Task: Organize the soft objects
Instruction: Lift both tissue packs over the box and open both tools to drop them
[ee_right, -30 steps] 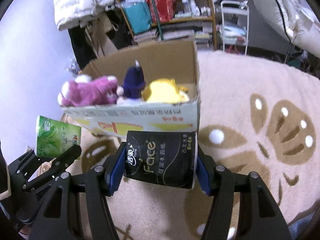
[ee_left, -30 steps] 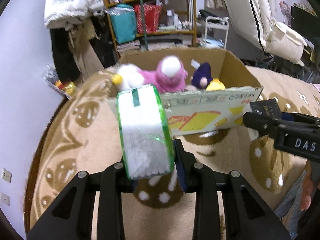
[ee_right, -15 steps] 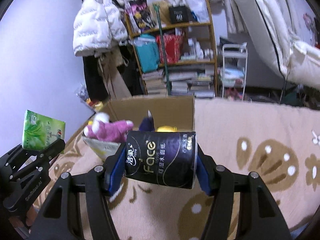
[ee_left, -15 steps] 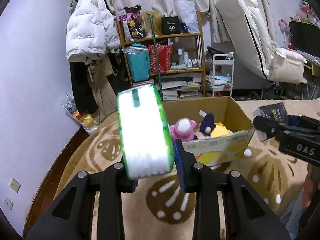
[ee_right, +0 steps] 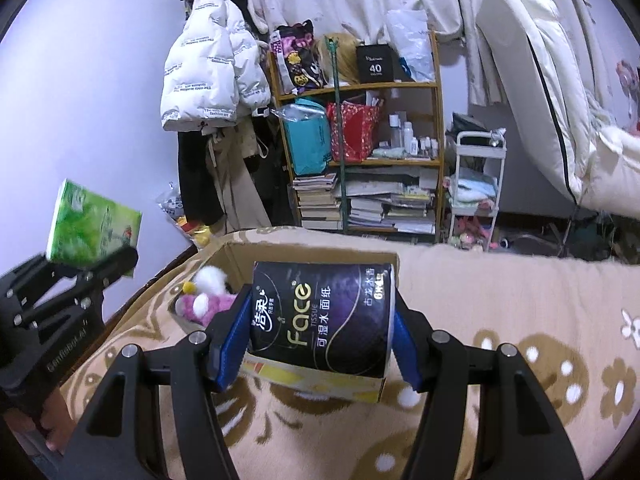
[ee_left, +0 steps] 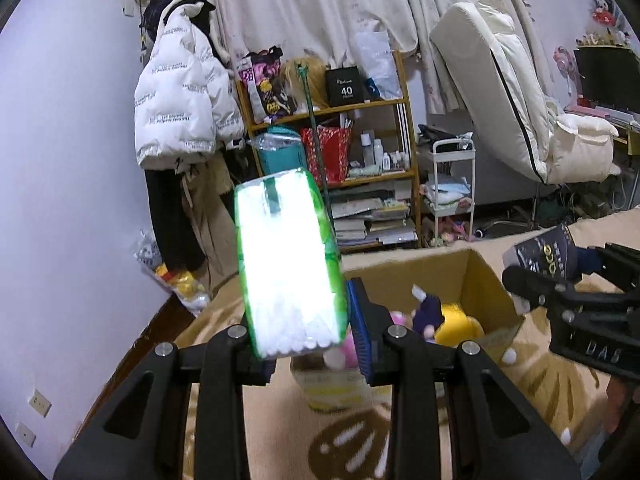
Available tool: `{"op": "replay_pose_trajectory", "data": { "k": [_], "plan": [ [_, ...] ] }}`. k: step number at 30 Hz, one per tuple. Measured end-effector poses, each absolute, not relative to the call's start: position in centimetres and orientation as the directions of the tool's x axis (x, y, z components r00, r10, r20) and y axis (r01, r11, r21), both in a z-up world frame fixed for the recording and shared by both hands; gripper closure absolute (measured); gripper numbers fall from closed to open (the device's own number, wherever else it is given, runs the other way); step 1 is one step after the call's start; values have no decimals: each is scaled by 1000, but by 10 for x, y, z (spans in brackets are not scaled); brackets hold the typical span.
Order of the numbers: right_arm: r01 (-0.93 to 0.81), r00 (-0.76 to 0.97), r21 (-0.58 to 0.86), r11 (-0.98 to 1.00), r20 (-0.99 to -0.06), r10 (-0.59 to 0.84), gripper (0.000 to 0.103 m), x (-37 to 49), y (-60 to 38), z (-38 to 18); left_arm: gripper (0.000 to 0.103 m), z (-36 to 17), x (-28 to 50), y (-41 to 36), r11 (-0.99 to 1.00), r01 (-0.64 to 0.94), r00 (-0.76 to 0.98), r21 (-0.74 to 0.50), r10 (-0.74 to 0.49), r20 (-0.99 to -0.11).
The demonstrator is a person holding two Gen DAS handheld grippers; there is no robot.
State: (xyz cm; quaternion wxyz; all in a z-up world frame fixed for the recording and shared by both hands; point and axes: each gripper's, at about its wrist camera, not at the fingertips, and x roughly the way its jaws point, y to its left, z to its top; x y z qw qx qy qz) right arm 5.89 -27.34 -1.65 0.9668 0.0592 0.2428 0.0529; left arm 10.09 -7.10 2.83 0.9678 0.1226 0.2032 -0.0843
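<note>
A: We're over a beige patterned rug point(ee_right: 500, 292), shelf point(ee_right: 360, 128) & wall ahead. Box point(ee_left: 476, 276) w/ plush toys point(ee_left: 452, 320) just past both hand-held grippers.

B: Left hand-held gripper point(ee_left: 308, 336) clamps green tissue pack point(ee_left: 288, 264); right hand-held gripper point(ee_right: 320, 344) clamps black tissue pack point(ee_right: 324, 316), above box's near edge.

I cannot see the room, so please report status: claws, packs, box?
Left claw shut on green tissue pack. Right claw shut on black tissue pack. Brown cardboard box open ahead, plush toys inside.
</note>
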Motion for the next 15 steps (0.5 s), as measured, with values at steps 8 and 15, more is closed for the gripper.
{"op": "replay_pose_trajectory", "data": {
  "k": [8, 15],
  "plan": [
    [-86, 877, 94, 992, -466, 121, 37, 88, -275, -12, 73, 39, 140, -81, 951, 214, 913, 224, -114, -391],
    [-107, 873, 64, 992, -472, 125, 37, 114, -275, -12, 73, 32, 171, -86, 951, 245, 884, 189, -140, -446]
  ]
}}
